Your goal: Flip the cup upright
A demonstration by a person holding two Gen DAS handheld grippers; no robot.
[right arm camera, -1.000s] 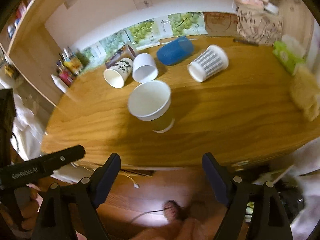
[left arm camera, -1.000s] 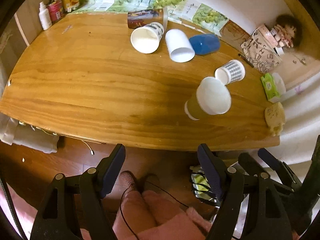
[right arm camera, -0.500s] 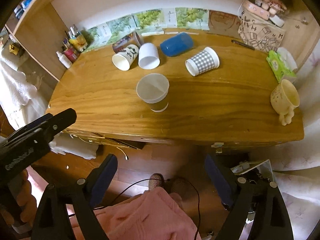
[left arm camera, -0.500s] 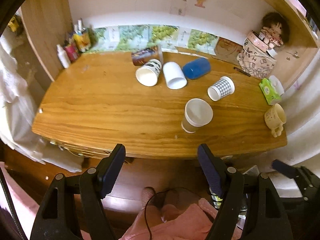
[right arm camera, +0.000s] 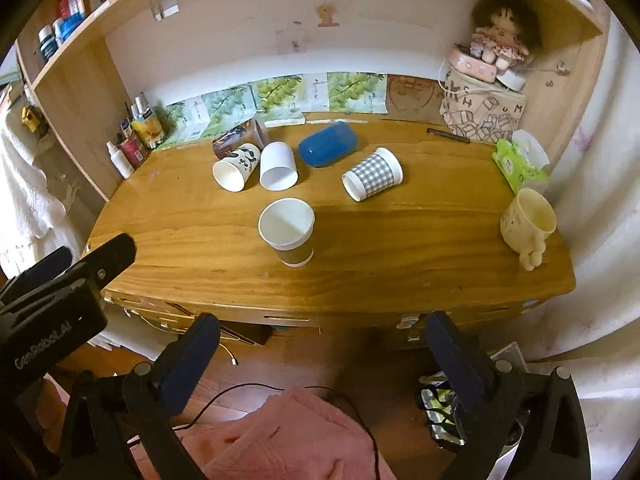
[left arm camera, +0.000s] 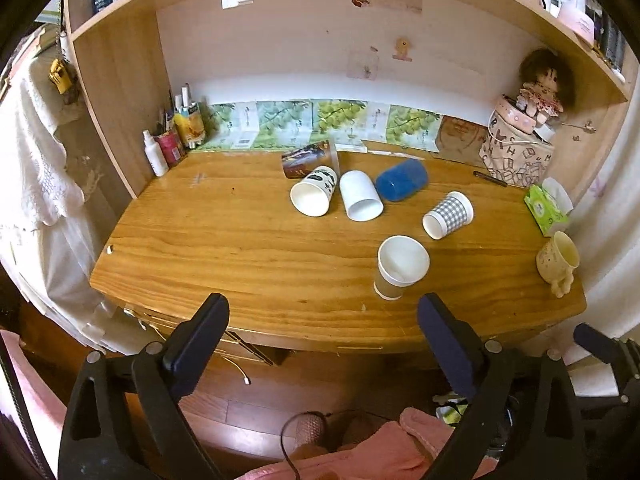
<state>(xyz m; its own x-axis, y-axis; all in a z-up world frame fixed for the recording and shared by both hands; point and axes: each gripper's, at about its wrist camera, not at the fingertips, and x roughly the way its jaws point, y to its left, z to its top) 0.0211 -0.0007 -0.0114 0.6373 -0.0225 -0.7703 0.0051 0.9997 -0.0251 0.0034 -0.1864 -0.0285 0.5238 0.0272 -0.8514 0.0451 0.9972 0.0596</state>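
Both hand-held grippers have drawn back; brown cup [right arm camera: 289,232] stands upright.

Both wrist views set back from desk [left arm camera: 248,256] front edge, above floor, facing shelf wall, angled down. Left view offset leftward, right view rightward. Shared: whole desktop, upright brown cup [left arm camera: 401,267] [right arm camera: 289,231], doll [right arm camera: 498,36], own fingers in foreground.

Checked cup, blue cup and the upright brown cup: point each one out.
checked cup [right arm camera: 374,174], right wrist view, on its checked side wall.
blue cup [right arm camera: 328,145], right wrist view, on its side wall.
brown cup [left arm camera: 390,286], left wrist view, on its brown lower wall.
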